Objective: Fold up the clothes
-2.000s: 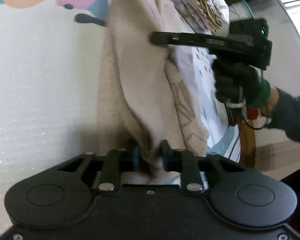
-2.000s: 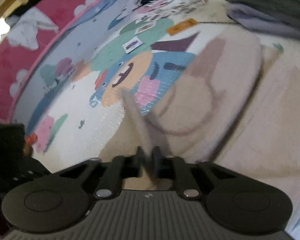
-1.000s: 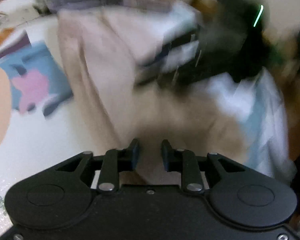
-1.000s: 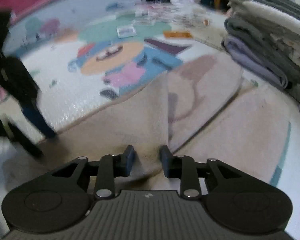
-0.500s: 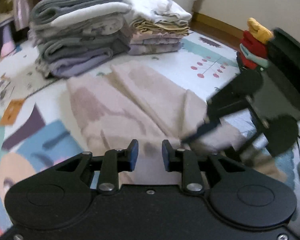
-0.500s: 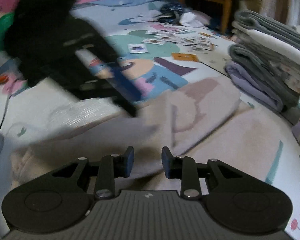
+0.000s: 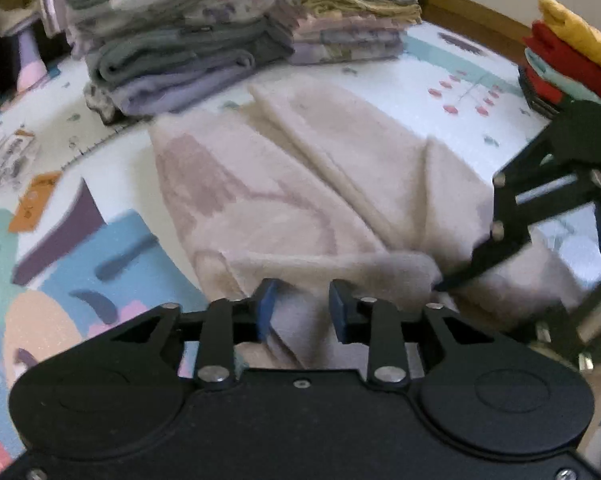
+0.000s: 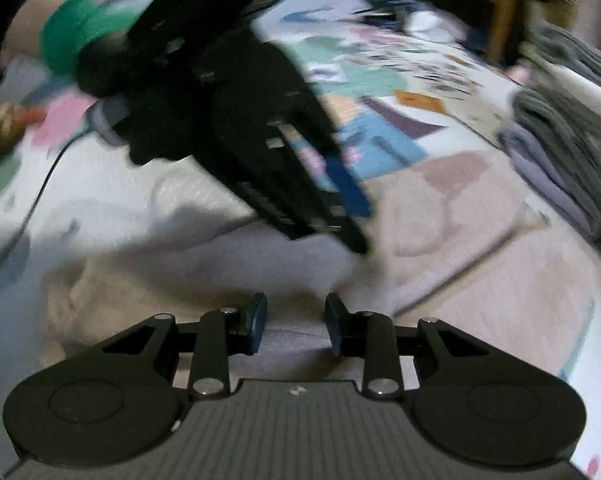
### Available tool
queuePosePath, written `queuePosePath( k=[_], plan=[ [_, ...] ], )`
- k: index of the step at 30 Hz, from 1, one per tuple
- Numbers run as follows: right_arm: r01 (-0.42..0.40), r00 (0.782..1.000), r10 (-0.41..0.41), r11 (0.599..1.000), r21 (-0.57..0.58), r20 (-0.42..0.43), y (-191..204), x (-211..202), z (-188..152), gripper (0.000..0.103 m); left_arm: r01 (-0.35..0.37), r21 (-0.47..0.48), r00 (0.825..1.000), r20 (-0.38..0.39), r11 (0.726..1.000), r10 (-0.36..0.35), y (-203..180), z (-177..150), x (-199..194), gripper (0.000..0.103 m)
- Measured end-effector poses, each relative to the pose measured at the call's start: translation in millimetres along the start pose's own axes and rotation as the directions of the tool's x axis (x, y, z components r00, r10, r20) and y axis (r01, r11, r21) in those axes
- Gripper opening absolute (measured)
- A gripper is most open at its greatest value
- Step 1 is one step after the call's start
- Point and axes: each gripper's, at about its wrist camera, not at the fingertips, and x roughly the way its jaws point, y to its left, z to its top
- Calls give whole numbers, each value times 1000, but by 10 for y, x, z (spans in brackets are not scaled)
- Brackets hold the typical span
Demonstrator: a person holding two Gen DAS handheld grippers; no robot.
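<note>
Left wrist view, left to right. Play mat [image 7: 72, 152] with cartoon print at 9 o'clock. Stacked folded clothes [image 7: 180, 40] at 11–12 o'clock, well beyond the work. Beige garment [image 7: 300, 184] lies flat on the mat, centre frame; its long axis runs from the near hem at 6 o'clock up toward 12 o'clock, with a lengthwise crease or fold just right of centre.

Left gripper [image 7: 300, 312]: jaws parted, a clear gap between the blue pads, nothing pinched. The near edge of the garment lies directly under and just ahead of the gap. Released.

Right gripper [image 7: 496, 248] enters at 3 o'clock, tip low at the garment's near right corner. From this side view I cannot tell whether the tip touches cloth.

Coloured folded pile [image 7: 568, 64] at 2 o'clock, apart from the work.

Right wrist view, blurred. Left gripper [image 8: 340, 208] crosses from 10 o'clock toward centre. Right gripper [image 8: 296, 324] also has its jaws spread with nothing between; cloth lies beneath it.

Judgement: both tools sit at the same near edge, left one toward the left corner, right one toward the right. Next fold likely carries this edge away toward 12 o'clock along the long axis; each gripper is nearest its own corner. Risk: the lengthwise crease shifting as the edge lifts.
</note>
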Motion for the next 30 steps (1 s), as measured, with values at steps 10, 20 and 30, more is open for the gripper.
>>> queuePosePath(
  k=[10, 20, 30],
  plan=[
    [191, 982, -179, 925, 329, -66, -1128, 181, 230, 32, 37, -12, 998, -45, 999, -38, 249, 581, 460, 29],
    [113, 993, -89, 865, 488, -73, -1313, 479, 289, 2, 52, -82, 996, -73, 995, -58, 172, 277, 425, 29],
    [201, 978, -197, 837, 509, -62, -1375, 336, 440, 44, 87, -195, 994, -47, 977, -98, 278, 255, 437, 29]
  ],
)
